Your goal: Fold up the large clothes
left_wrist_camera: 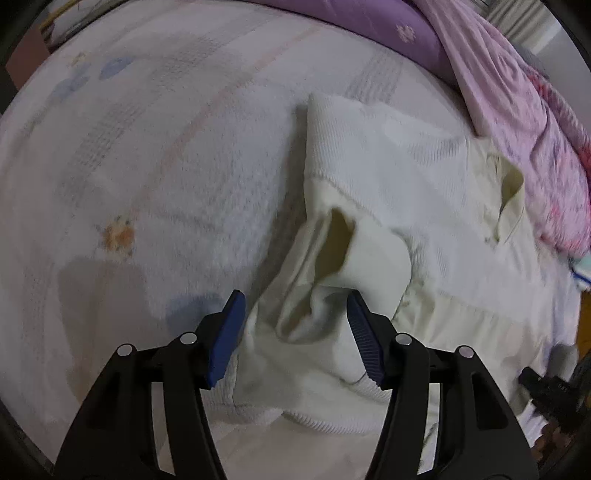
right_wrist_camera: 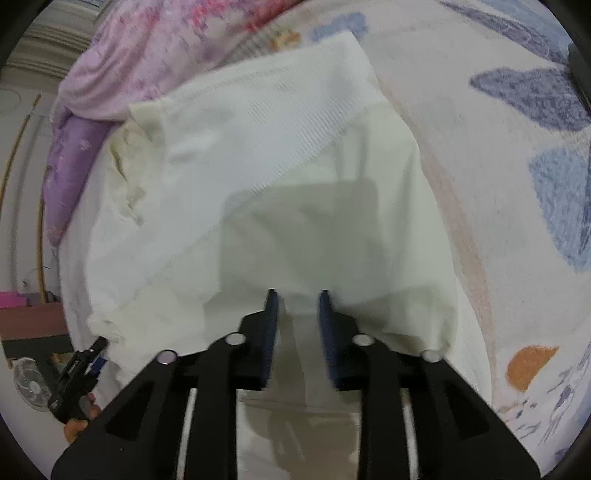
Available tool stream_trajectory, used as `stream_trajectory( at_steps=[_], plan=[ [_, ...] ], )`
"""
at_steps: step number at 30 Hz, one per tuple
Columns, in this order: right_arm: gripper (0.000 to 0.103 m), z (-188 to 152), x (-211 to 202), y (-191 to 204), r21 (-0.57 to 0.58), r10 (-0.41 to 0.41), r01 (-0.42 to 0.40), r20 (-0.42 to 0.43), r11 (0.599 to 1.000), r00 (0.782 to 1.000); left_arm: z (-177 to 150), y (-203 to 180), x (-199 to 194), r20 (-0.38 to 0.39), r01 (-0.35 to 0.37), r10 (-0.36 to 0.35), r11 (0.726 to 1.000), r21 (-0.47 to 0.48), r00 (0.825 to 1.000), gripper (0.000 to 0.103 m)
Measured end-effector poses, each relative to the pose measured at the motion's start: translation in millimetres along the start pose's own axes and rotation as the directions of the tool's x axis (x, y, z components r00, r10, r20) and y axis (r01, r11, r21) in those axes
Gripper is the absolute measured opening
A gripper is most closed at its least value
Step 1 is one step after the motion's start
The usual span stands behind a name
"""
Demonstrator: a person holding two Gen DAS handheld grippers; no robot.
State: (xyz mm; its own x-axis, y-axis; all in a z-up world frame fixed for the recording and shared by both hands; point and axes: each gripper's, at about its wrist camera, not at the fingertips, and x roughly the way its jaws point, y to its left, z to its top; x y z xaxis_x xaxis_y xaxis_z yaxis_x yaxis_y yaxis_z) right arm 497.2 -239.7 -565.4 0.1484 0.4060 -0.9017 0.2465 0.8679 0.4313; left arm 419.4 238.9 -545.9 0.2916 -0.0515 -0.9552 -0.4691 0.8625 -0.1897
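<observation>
Cream knit garment (left_wrist_camera: 388, 173), a large ribbed piece, is lying partly folded on the bed (left_wrist_camera: 155, 177), which is wearing a white fleecy blanket printed with blue and orange shapes. In the left wrist view the garment is filling the frame from centre out toward 3 o'clock, with a ribbed band standing up at about 12 o'clock of the pile and a sleeve opening (left_wrist_camera: 338, 243) gaping just ahead of the fingertips. Left tongs (left_wrist_camera: 295, 308) are standing wide, blue pads apart, with a bunched fold of cream cloth lying between them; nothing is pinched. Pink floral quilt (left_wrist_camera: 532, 122) is heaped at 2 o'clock, its edge touching the garment, and a purple pillow (left_wrist_camera: 373, 26) is showing at 12 o'clock. In the right wrist view the garment (right_wrist_camera: 266, 147) is spreading from centre up to 12 o'clock, a rectangular shadow falling across its middle. Right tongs (right_wrist_camera: 297, 295) are sitting narrower than the left pair but parted, a visible gap between the dark blue pads, cloth lying under and between them; whether they are touching it, cannot tell. Left tool is appearing at 8 o'clock there, beside a small fan (right_wrist_camera: 31, 382) on the floor beyond the bed's edge. Both views are motion-blurred.
</observation>
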Motion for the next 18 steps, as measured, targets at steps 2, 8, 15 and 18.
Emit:
stream_trajectory(
  at_steps=[2,8,15,18],
  plan=[
    [0.033,5.3,-7.2,5.5,-0.013,0.009,-0.008,0.019,1.000,1.000,8.9,-0.6,-1.9,0.015,-0.002,0.001,1.000,0.010,1.000,0.064],
    [0.040,39.1,-16.8,3.0,-0.021,-0.006,0.008,0.066,1.000,0.998,45.6,-9.3,13.0,0.006,0.007,-0.007,0.999,0.035,1.000,0.068],
    [0.058,105.3,-24.3,-16.5,0.035,-0.068,0.063,0.170,0.997,0.983,94.6,-14.5,32.9,-0.002,0.053,-0.053,0.999,0.004,0.999,0.073],
    [0.059,123.7,-15.1,-26.8,0.069,-0.069,0.058,0.165,0.996,0.984,112.1,-25.4,40.4,0.003,0.029,-0.029,0.999,0.042,1.000,0.073]
  ],
)
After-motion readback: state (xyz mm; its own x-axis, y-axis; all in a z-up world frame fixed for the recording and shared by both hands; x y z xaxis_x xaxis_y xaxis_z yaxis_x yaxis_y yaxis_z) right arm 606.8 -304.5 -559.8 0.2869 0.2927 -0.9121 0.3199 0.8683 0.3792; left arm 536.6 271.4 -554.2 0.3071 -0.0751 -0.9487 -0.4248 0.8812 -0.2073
